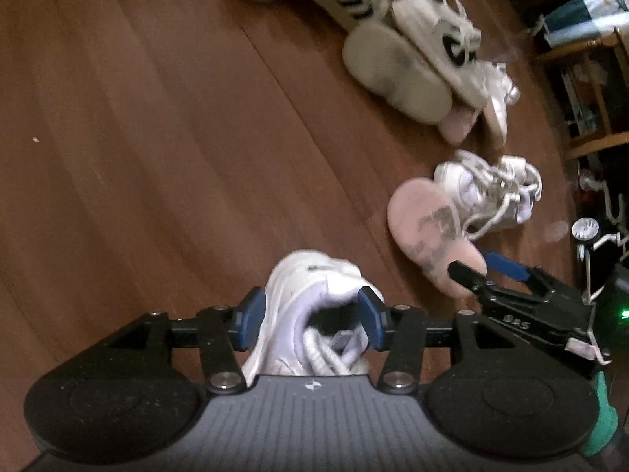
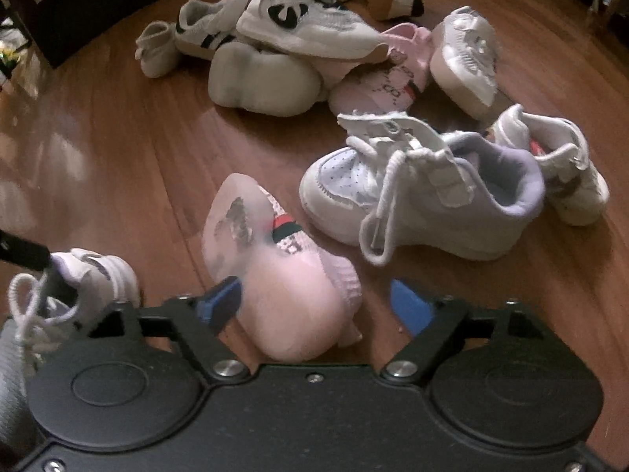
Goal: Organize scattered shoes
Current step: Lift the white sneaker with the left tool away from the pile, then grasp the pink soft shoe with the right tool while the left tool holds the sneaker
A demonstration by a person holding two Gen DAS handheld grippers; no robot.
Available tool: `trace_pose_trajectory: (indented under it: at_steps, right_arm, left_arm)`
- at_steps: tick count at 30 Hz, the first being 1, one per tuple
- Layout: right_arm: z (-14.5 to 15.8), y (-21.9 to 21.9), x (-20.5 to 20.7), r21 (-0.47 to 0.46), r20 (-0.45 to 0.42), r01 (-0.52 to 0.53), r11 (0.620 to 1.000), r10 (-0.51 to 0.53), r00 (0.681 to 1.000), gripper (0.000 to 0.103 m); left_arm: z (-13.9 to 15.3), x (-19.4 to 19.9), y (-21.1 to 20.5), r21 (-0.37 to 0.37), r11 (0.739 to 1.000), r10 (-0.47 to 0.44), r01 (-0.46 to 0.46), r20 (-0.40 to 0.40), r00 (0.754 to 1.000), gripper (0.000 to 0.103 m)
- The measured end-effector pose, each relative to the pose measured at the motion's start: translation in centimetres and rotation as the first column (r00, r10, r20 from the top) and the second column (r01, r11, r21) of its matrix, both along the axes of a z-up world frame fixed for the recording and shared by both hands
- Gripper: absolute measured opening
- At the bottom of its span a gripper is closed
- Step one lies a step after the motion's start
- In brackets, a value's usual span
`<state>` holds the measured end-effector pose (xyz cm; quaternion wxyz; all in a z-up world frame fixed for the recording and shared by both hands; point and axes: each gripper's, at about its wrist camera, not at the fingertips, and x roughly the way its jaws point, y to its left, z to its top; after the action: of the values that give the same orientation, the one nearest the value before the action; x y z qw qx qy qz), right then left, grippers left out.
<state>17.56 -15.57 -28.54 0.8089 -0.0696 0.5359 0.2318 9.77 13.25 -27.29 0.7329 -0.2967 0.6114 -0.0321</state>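
In the left wrist view a small white laced shoe (image 1: 310,295) stands on the wooden floor (image 1: 157,137) between the blue pads of my left gripper (image 1: 310,316). The jaws sit loosely either side of its collar. In the right wrist view a pink shoe (image 2: 291,275) with a red and green stripe lies on its side, sole up, inside my open right gripper (image 2: 314,305). The left pad is close to it and the right pad stands clear. The right gripper (image 1: 485,269) also shows at the pink shoe's heel (image 1: 428,232). The white shoe (image 2: 94,275) appears at lower left.
A white high-top shoe (image 2: 424,204) lies just beyond the pink one. A heap of several white, pink and tan shoes (image 2: 298,31) is further back. A wooden shelf (image 1: 589,78) and a small gauge on a stand (image 1: 585,230) line the right side. Dark furniture (image 2: 59,19) stands at top left.
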Motion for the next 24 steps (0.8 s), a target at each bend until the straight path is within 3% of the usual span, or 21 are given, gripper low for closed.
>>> trace_pose_trajectory:
  at_steps: [1, 2, 6, 7, 10, 13, 18, 21, 23, 24]
  right_arm:
    - [-0.1, 0.1, 0.0, 0.013, 0.000, -0.012, 1.000, 0.012, 1.000, 0.074]
    - [0.0, 0.2, -0.1, 0.021, 0.006, -0.031, 0.999, 0.031, 1.000, 0.058]
    - [0.8, 2.1, -2.3, -0.045, 0.080, -0.162, 0.986, 0.166, 0.983, 0.053]
    - [0.8, 2.5, -3.1, -0.060, 0.085, -0.196, 0.979, 0.201, 0.976, 0.047]
    - [0.8, 4.2, -6.2, -0.128, 0.126, -0.317, 0.940, 0.332, 0.935, 0.040]
    - [1.2, 5.5, -9.5, -0.207, 0.191, -0.390, 0.897, 0.428, 0.883, 0.040]
    - [2.7, 6.7, -12.9, -0.118, 0.158, -0.498, 0.859, 0.511, 0.845, 0.044]
    - [3.8, 6.4, -12.2, -0.054, 0.158, -0.442, 0.896, 0.444, 0.882, 0.046]
    - [4.1, 5.9, -11.7, -0.034, 0.160, -0.394, 0.919, 0.394, 0.905, 0.060]
    - [4.3, 5.6, -11.2, -0.022, 0.163, -0.360, 0.933, 0.359, 0.919, 0.061]
  left_arm:
    - [0.0, 0.0, 0.1, 0.000, 1.000, 0.005, -0.005, 0.005, 1.000, 0.050]
    - [0.0, 0.1, 0.2, 0.000, 1.000, 0.010, -0.010, 0.011, 1.000, 0.050]
    - [-0.1, 0.2, 0.3, -0.006, 1.000, 0.021, -0.021, 0.009, 1.000, 0.050]
    - [-0.1, 0.3, 0.4, -0.006, 1.000, 0.028, -0.028, 0.009, 1.000, 0.050]
    - [0.2, 0.3, 0.8, -0.004, 0.999, 0.037, -0.037, 0.023, 0.999, 0.050]
    - [0.5, 0.2, 1.0, -0.004, 0.999, 0.040, -0.040, 0.041, 0.998, 0.050]
    - [0.5, 0.1, 1.5, -0.006, 0.998, 0.055, -0.055, 0.042, 0.998, 0.050]
    - [0.7, 0.1, 1.6, 0.002, 0.999, 0.047, -0.048, 0.054, 0.997, 0.050]
    - [0.9, 0.2, 1.5, 0.032, 0.999, 0.014, -0.016, 0.062, 0.998, 0.050]
    - [1.1, 0.2, 1.3, 0.057, 0.998, -0.017, 0.013, 0.067, 0.998, 0.050]
